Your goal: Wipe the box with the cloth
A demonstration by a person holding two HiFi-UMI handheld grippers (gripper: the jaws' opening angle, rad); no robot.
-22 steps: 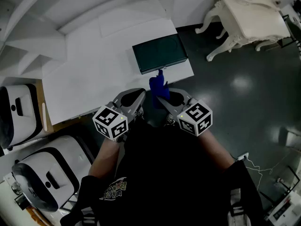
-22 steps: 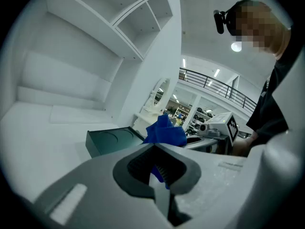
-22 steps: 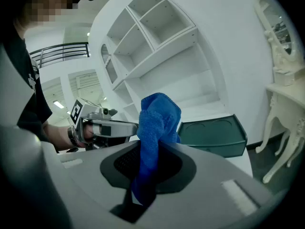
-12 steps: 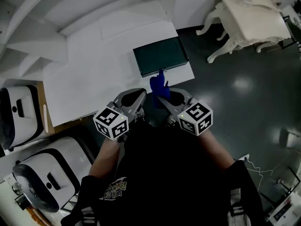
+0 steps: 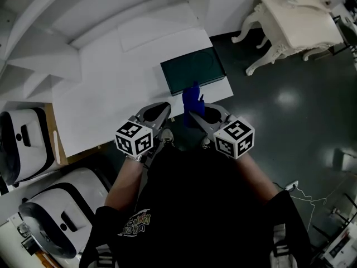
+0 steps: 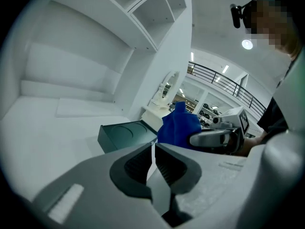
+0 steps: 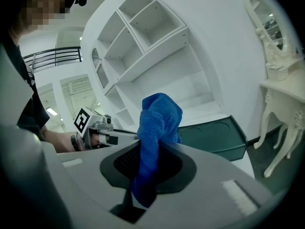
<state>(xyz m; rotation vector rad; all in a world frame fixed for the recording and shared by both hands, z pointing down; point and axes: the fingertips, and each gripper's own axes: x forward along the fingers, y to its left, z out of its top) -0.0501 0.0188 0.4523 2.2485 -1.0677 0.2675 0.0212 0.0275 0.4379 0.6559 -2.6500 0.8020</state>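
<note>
A dark green box [image 5: 193, 68] lies flat at the near right corner of the white table [image 5: 106, 88]; it also shows in the left gripper view [image 6: 125, 135] and the right gripper view [image 7: 214, 133]. My right gripper [image 5: 193, 112] is shut on a blue cloth [image 5: 192, 98], which sticks up bunched between its jaws [image 7: 157, 123] just short of the box's near edge. The left gripper [image 5: 165, 111] hangs beside it at the table's front edge, shut with nothing in it [image 6: 153, 156]. From the left gripper view the cloth [image 6: 178, 128] appears to the right.
White shelves [image 7: 143, 37] rise behind the table. An ornate white side table [image 5: 295, 21] stands on the dark floor to the right. White rounded machines [image 5: 22, 138] sit at the lower left, next to the table.
Both grippers have edged forward toward the box, the right one carrying the blue cloth closer to the box's near edge. The view has shifted slightly.
</note>
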